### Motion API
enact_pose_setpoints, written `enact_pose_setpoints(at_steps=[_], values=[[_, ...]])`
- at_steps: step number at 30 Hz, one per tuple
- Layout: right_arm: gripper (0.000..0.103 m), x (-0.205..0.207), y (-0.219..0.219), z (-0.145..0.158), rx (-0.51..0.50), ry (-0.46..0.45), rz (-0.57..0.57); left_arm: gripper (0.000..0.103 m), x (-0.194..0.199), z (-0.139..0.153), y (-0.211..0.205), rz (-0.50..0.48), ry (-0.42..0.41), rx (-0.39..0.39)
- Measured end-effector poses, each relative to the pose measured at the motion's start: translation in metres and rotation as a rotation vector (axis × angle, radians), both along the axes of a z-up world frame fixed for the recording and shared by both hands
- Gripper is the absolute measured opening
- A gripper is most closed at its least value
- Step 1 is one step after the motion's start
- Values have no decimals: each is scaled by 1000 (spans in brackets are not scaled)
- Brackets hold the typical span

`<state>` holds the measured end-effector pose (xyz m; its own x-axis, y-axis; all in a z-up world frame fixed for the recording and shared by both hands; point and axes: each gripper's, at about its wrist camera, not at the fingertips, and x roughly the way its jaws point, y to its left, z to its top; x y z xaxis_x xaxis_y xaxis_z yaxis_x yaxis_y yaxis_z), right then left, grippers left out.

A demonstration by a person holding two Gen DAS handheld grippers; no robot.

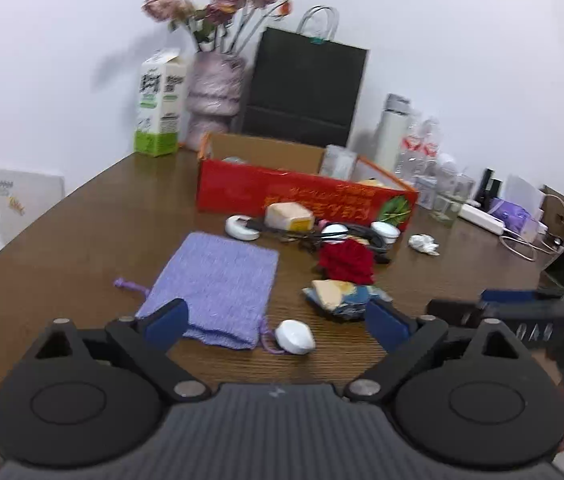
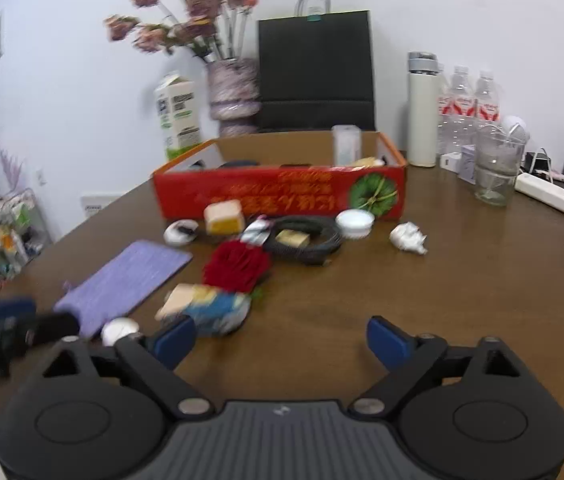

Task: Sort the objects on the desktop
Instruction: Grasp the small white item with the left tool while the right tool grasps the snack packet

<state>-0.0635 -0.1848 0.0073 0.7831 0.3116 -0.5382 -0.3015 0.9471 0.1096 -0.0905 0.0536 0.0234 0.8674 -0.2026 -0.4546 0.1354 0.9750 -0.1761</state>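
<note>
Loose objects lie on the brown table in front of a red open box [image 1: 302,196] [image 2: 282,196]: a purple knitted pouch [image 1: 217,284] [image 2: 129,276], a white oval case [image 1: 294,337] [image 2: 119,330], a blue and yellow snack packet [image 1: 342,294] [image 2: 209,306], a red rose [image 1: 348,260] [image 2: 237,266], a coiled black cable [image 2: 306,236], white round tins [image 1: 241,227] [image 2: 354,222] and a crumpled tissue [image 1: 424,244] [image 2: 408,238]. My left gripper [image 1: 277,324] is open, over the pouch's near end and the oval case. My right gripper [image 2: 279,338] is open and empty beside the snack packet.
At the back stand a milk carton [image 1: 159,108], a vase of flowers [image 1: 213,96], a black paper bag [image 1: 302,84], a white flask [image 2: 422,112], water bottles [image 2: 468,108] and a glass jar [image 2: 496,168]. A power strip [image 2: 550,194] and cables lie at the right.
</note>
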Motion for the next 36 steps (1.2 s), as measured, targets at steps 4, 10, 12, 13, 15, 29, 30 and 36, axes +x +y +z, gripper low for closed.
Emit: enact_pose_setpoints(at_steps=[4, 10, 12, 13, 15, 29, 30, 36], values=[[82, 1, 7, -2, 16, 20, 38, 54, 11, -7, -2, -33, 75, -21], [79, 25, 14, 4, 129, 46, 97, 52, 28, -19, -14, -96, 100, 3], [73, 40, 24, 1, 128, 63, 100, 49, 38, -25, -18, -99, 133, 22], [69, 48, 29, -1, 117, 78, 91, 44, 42, -27, -20, -96, 145, 35], [59, 60, 38, -6, 91, 101, 71, 29, 43, -28, -20, -99, 144, 56], [1, 9, 31, -12, -49, 67, 90, 26, 5, 23, 9, -74, 26, -31], [1, 5, 28, -9, -45, 60, 87, 26, 5, 28, 15, -62, 18, -48], [1, -12, 9, 23, 8, -34, 47, 26, 12, 40, 28, -11, -8, -68]])
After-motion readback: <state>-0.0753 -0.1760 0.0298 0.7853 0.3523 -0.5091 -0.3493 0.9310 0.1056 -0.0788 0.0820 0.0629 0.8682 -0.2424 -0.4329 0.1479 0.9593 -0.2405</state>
